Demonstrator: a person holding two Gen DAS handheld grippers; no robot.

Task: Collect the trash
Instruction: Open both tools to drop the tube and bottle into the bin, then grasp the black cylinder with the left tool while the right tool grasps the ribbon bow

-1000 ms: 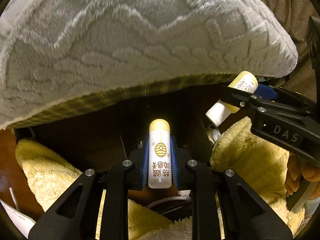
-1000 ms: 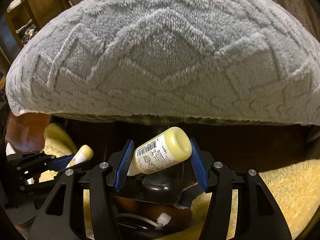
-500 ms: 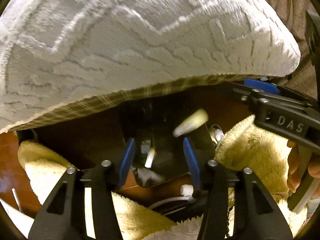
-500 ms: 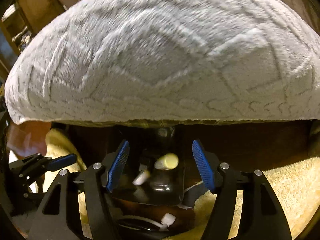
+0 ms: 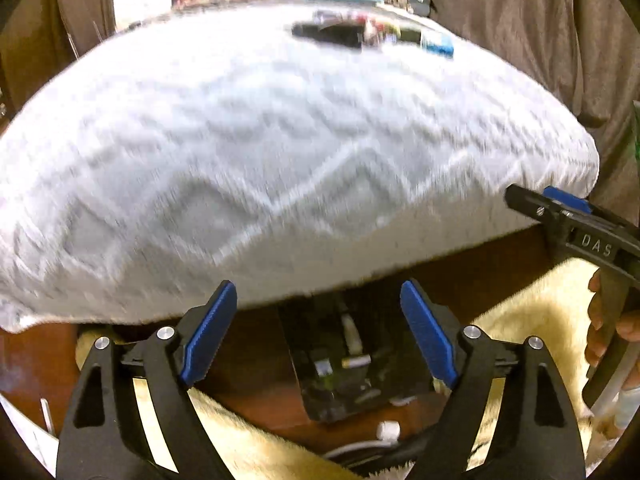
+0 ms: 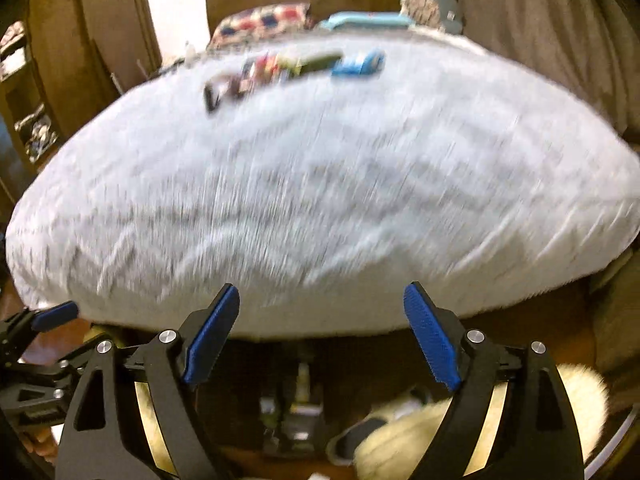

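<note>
A grey plush bed cover with raised diamond pattern [image 5: 280, 152] fills the view beyond the gripper fingers; blurred small colourful items [image 6: 296, 66] lie on its far side.

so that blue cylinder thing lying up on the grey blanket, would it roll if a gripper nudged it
Probably a little. The blue cylinder appears to lie on its side, so a sideways push could set it rolling. The plush grey blanket under it looks soft enough to slow it quickly. Its small size suggests light weight, though blur hides what it is.

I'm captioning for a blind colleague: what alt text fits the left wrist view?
The left gripper, jaws opening and empty, hangs over a dark bin beneath a grey fleece cushion. The right gripper enters from the right.
</note>
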